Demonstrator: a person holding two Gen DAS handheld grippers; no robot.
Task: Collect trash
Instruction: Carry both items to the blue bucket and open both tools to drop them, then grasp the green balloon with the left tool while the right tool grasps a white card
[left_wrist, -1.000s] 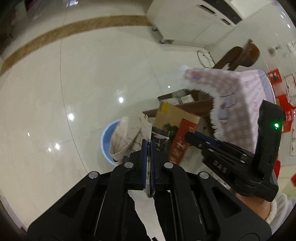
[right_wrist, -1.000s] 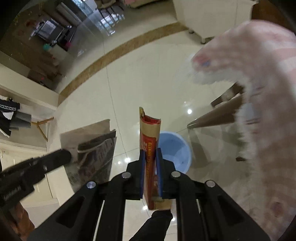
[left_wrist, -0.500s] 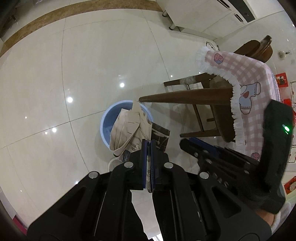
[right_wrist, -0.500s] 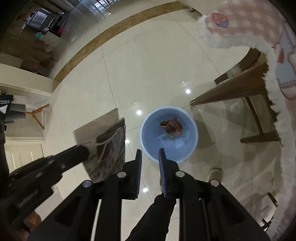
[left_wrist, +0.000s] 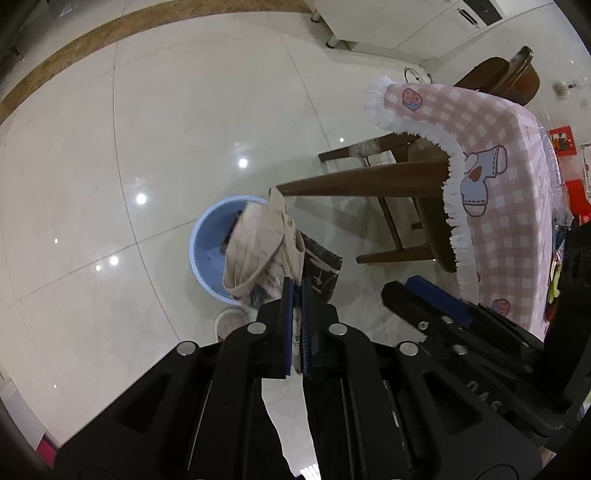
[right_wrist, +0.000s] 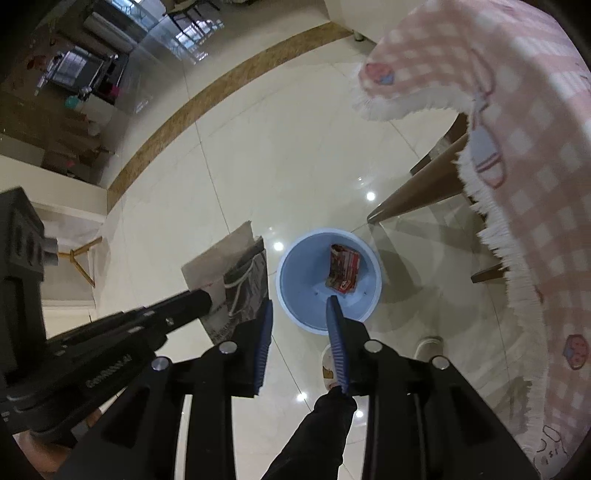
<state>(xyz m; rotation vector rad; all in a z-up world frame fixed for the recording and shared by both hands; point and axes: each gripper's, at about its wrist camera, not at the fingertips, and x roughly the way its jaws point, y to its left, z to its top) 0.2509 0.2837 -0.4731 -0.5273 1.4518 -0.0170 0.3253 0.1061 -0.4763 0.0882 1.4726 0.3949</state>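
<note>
Trash: a red box (right_wrist: 344, 271) lies dropped in the blue bin (right_wrist: 295, 291), right gripper (right_wrist: 301, 341) just opened, empty; a paper bag (left_wrist: 258, 254) remains clamped in the shut left gripper (left_wrist: 296, 325).

Black grippers, blue-padded fingers (right_wrist: 263, 332)

Both wrist cameras look steeply down along their fingers from well above the floor. Each shows the blue bin (left_wrist: 207, 254) (right_wrist: 295, 280) near mid-frame and the checked tablecloth (left_wrist: 491, 206) (right_wrist: 535, 155) at right.
</note>
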